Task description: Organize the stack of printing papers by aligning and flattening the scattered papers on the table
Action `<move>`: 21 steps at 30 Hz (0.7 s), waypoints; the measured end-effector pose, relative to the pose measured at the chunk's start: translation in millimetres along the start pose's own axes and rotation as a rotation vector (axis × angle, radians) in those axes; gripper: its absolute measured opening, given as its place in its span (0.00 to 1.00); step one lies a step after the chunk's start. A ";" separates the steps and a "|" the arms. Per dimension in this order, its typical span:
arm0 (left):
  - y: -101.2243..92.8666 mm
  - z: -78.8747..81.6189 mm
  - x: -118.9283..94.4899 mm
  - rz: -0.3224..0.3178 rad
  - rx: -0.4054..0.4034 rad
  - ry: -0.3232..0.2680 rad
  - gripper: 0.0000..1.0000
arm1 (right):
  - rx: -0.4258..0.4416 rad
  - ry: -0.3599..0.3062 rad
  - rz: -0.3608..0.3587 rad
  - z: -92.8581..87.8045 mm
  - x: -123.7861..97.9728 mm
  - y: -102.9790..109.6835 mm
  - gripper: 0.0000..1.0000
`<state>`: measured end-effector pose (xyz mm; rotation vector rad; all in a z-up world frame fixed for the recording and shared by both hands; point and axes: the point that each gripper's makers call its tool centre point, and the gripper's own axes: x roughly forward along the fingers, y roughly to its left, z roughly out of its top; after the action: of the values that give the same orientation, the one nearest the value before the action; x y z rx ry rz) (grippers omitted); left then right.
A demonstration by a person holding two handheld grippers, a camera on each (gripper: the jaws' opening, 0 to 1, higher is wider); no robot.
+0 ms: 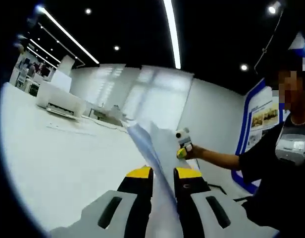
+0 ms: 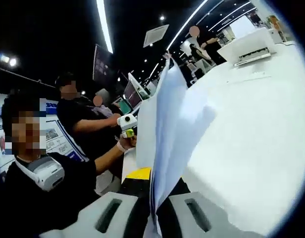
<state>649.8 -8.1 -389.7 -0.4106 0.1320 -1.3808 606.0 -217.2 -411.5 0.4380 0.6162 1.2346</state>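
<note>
White tabletop (image 1: 58, 163) fills the lower left of the left gripper view and the right half of the right gripper view, under a dark ceiling crossed by bright strip lights (image 1: 171, 29). A white printer (image 1: 61, 103) stands on the table at upper left of the left gripper view and at upper right of the right gripper view. Left gripper (image 1: 163, 174): yellow-tipped jaws at bottom centre, nearly closed, pinching the sheaf of printing papers (image 1: 157, 146), which rises edge-on toward centre frame, lifted off the table. Right gripper (image 2: 153, 179): jaws closed onto the same papers at bottom centre of its view, the sheets fanning upward to upper centre. A person's hand (image 1: 194, 151) with the other gripper appears right of centre in the left gripper view.
</note>
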 end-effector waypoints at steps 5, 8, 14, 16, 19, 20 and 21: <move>5.4 0.2 -0.8 0.010 0.007 0.001 0.21 | 0.054 0.009 -0.018 -0.8 -1.4 -15.4 0.00; 6.6 1.3 -5.2 0.020 0.010 -0.002 0.21 | 0.067 0.010 -0.024 -1.8 -0.8 -20.7 0.00; 8.7 3.2 -10.7 0.032 0.013 -0.011 0.21 | 0.132 0.015 -0.023 -5.5 3.8 -26.6 0.00; 7.6 3.1 -10.4 0.032 0.008 -0.013 0.21 | 0.151 0.021 -0.017 -6.8 5.5 -29.5 0.00; 7.6 2.3 -10.2 0.034 0.011 -0.011 0.21 | 0.179 0.034 -0.021 -10.0 7.5 -32.3 0.00; 7.2 1.8 -10.1 0.034 0.011 -0.010 0.21 | 0.181 0.037 -0.022 -10.7 8.1 -32.8 0.00; 6.8 1.3 -10.0 0.035 0.011 -0.009 0.21 | 0.183 0.040 -0.022 -11.3 8.7 -33.2 0.00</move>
<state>654.6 2.7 -392.3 -0.4032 0.1235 -1.3451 624.8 -218.5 -442.4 0.5585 0.7699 1.1729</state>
